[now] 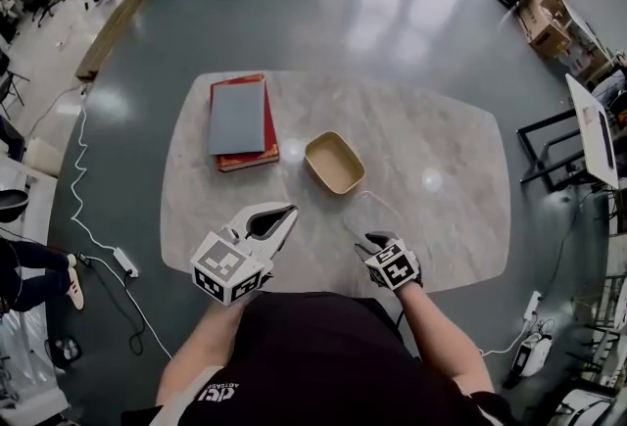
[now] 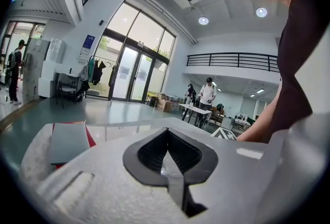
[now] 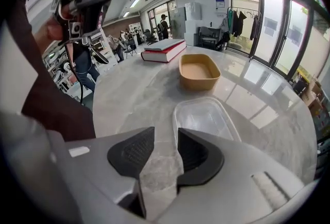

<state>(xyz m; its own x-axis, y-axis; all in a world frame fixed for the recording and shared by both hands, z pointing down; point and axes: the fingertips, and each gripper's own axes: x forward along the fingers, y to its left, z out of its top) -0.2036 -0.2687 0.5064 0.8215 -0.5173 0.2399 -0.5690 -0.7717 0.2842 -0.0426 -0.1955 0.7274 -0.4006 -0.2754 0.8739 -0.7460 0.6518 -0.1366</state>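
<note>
The right gripper (image 1: 369, 240) hangs low at 5 o'clock over the pale marbled stone tabletop (image 1: 446, 169). Its fingers are spread a little with only bare stone between them. Just past their tips, at their 12 o'clock, lies the clear plastic rectangular container (image 3: 203, 117). It sits flat, empty and ungripped, and I can't tell whether the tips touch its near rim. The left gripper (image 1: 292, 212) is held up at 7 o'clock, its fingers pressed together at the tips and holding nothing. The tan rectangular tray (image 1: 334, 163) sits near the middle, empty. At 10 o'clock a grey-blue book (image 1: 237, 117) lies on a red hardback book (image 1: 251, 158). Judging from this, nothing has been lifted yet — every piece rests on the stone.
</note>
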